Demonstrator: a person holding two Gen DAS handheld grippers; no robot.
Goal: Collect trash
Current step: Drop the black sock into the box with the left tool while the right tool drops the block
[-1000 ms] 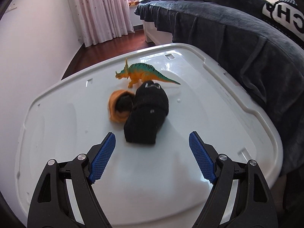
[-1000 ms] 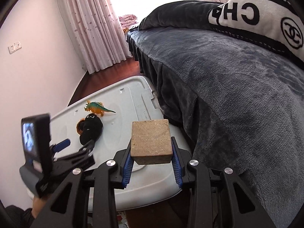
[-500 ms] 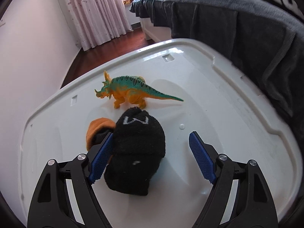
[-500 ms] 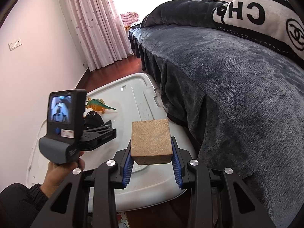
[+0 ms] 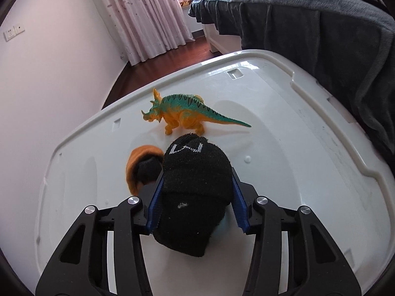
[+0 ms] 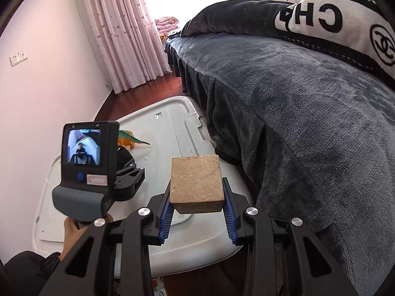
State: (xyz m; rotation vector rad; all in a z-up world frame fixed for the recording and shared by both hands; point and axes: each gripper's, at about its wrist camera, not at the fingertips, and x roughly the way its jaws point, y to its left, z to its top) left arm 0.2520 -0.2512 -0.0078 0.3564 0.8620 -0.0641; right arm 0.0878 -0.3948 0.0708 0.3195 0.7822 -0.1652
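Moving in toward the far side, my left gripper (image 5: 196, 198) is now straddling the black sock (image 5: 195, 192) — its jaws have just been closing and are pressing on the sock's sides. It is lying on the white lid (image 5: 308, 153), an orange sock (image 5: 138, 165) touching its left, a toy dinosaur (image 5: 182, 116) just beyond. My right gripper (image 6: 197, 211) is holding a wooden block (image 6: 196, 182) clenched — beside the bed (image 6: 296, 93).

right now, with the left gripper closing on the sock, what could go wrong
1. The left gripper has just been closing around the black sock; the orange sock touches it and may drag along.
2. The dinosaur stands just beyond and could get knocked over.
3. The right gripper holds the block by its lower end; it might slip.
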